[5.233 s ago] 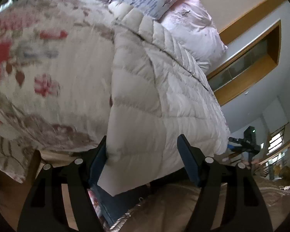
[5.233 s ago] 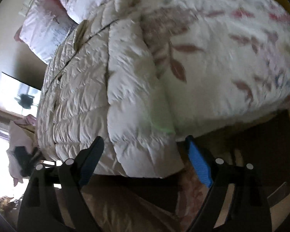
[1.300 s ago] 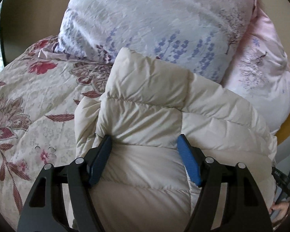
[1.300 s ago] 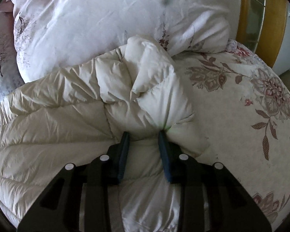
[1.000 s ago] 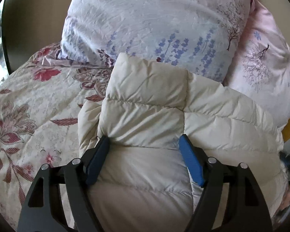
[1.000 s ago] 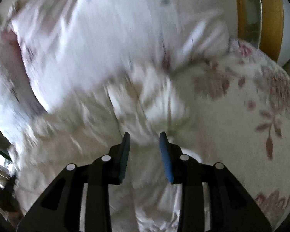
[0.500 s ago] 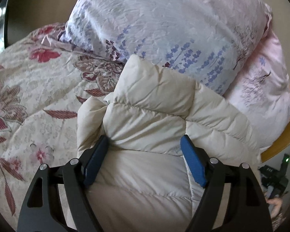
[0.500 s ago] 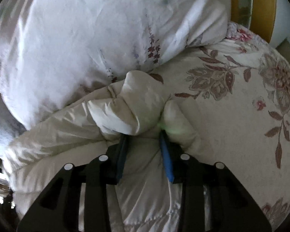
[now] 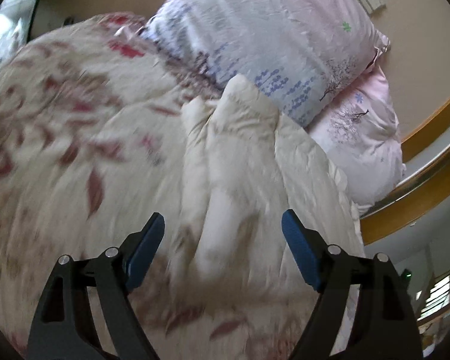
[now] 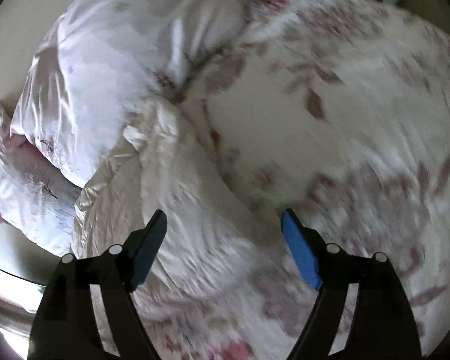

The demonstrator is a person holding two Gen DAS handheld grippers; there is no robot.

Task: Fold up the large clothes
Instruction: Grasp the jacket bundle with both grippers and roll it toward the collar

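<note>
Letting go looks like the step in hand: the left gripper stands wide with nothing pinched, and the right gripper is opening, its jaws clear of cloth. Beyond them the jacket lies on the quilt, its far end against the pillows. Through the blur, it seems folded once; next calls for fresh holds.

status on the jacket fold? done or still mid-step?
Looks done: the cream puffer jacket lies doubled over on the floral quilt, its top end against the pillows.
In hand: nothing. The left gripper stands open over the jacket; the right gripper has its jaws opening, clear of the fabric.
Left: frames are blurred, so the fold's neatness is unclear; a further fold or some smoothing may remain.
</note>
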